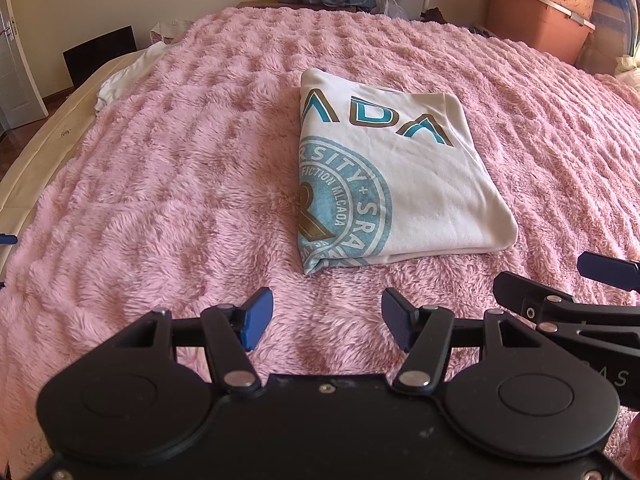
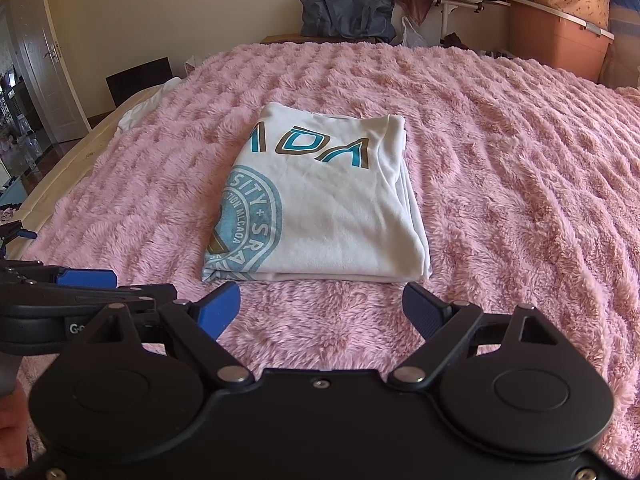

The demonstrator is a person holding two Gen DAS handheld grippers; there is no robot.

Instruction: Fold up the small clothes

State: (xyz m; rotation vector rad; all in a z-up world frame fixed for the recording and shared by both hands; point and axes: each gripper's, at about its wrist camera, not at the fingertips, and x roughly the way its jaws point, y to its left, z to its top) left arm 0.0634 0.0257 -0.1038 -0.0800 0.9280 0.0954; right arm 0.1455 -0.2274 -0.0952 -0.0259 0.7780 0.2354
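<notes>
Resting near the folded shirt (image 1: 400,184) on the pink blanket (image 1: 160,160), left gripper (image 1: 327,320) and right gripper (image 2: 322,312) both spread apart, empty. Could have messed up folds by bumping.

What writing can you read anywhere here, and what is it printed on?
"ADA": big teal letters on the folded white shirt, cut off by the fold.
"RSITY + SRA": outer ring of the shirt's round teal seal, partial.
"FICTION MLCAOA": inner ring, uncertain.
"Go": the left gripper, partly hidden.
Nothing else is legible.
</notes>
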